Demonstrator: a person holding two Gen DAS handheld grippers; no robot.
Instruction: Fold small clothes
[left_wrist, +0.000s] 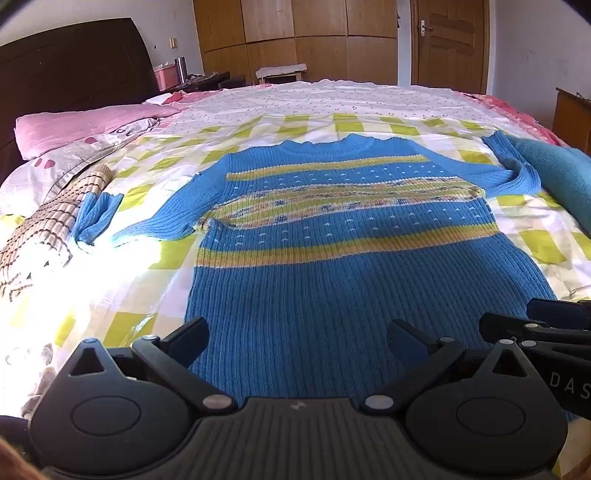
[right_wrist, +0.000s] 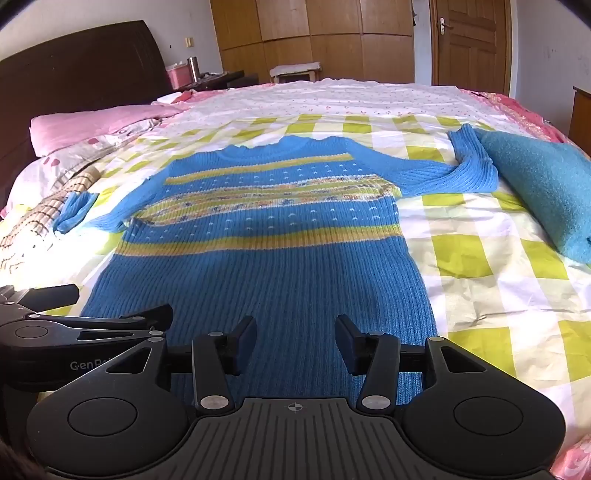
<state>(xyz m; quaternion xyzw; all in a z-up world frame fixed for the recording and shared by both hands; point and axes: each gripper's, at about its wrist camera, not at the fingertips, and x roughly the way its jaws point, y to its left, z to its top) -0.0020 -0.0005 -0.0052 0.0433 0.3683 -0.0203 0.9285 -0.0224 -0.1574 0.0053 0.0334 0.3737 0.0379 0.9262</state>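
A small blue knit sweater (left_wrist: 332, 236) with yellow and patterned stripes lies flat, front up, on the bed, both sleeves spread sideways, neck at the far end. It also shows in the right wrist view (right_wrist: 266, 251). My left gripper (left_wrist: 297, 338) is open wide just above the sweater's hem, toward its left side. My right gripper (right_wrist: 295, 341) is open, narrower, above the hem toward its right side. Each gripper shows at the edge of the other's view: the right one (left_wrist: 535, 332) and the left one (right_wrist: 92, 317).
The bed has a yellow-and-white checked sheet (right_wrist: 480, 258). A folded teal cloth (right_wrist: 543, 184) lies at the right by the sleeve cuff. Pink pillow (left_wrist: 81, 125) and rumpled bedding sit at the left. Headboard, wardrobe and door stand beyond.
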